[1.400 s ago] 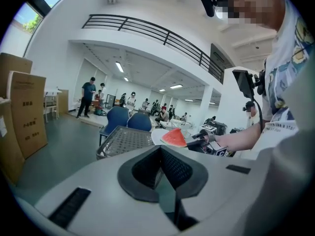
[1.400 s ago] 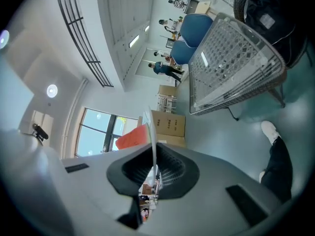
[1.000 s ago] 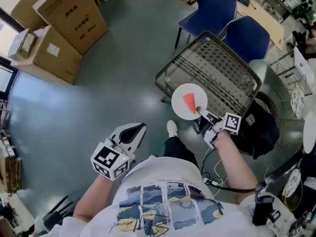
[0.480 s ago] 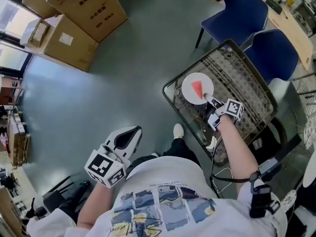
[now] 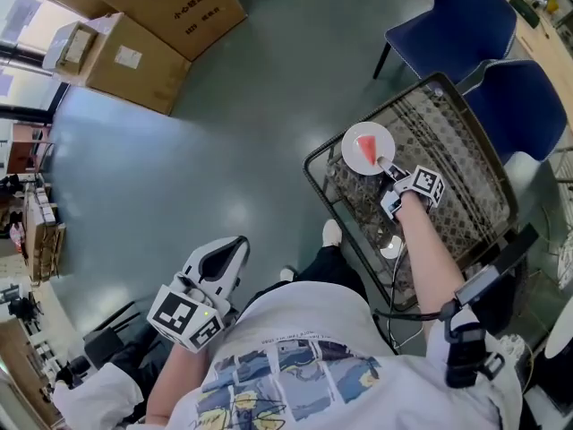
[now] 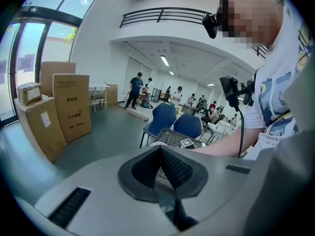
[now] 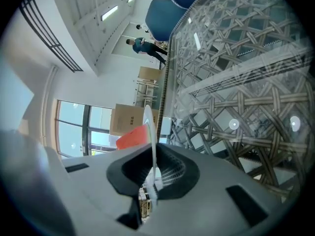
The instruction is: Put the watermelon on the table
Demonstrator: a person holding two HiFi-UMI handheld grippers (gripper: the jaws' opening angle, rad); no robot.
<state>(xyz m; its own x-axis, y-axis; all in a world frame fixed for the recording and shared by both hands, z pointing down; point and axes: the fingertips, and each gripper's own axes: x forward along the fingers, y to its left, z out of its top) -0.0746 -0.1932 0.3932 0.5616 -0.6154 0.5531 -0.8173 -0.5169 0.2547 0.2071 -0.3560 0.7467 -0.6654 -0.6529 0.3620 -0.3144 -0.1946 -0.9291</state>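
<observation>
A red watermelon slice (image 5: 366, 145) lies on a white plate (image 5: 355, 161). My right gripper (image 5: 389, 170) is shut on the plate's near rim and holds it over the near left corner of the glass-topped woven table (image 5: 448, 195). In the right gripper view the plate (image 7: 149, 127) stands edge-on between the jaws of that gripper (image 7: 153, 154), the slice (image 7: 132, 136) is on its left, and the table top (image 7: 246, 82) fills the right side. My left gripper (image 5: 219, 262) hangs at the lower left over the floor, shut with nothing in it (image 6: 160, 151).
Two blue chairs (image 5: 452, 16) (image 5: 524, 92) stand behind the table. Cardboard boxes (image 5: 170, 3) (image 5: 112, 61) sit at the far left on the grey floor. The person's shoe (image 5: 331, 233) is by the table's near edge. People stand far off in the hall (image 6: 137, 87).
The right gripper has carried the plate with the slice down and forward onto the table's corner area. The left gripper has drifted a little lower left. The head view has swung.
</observation>
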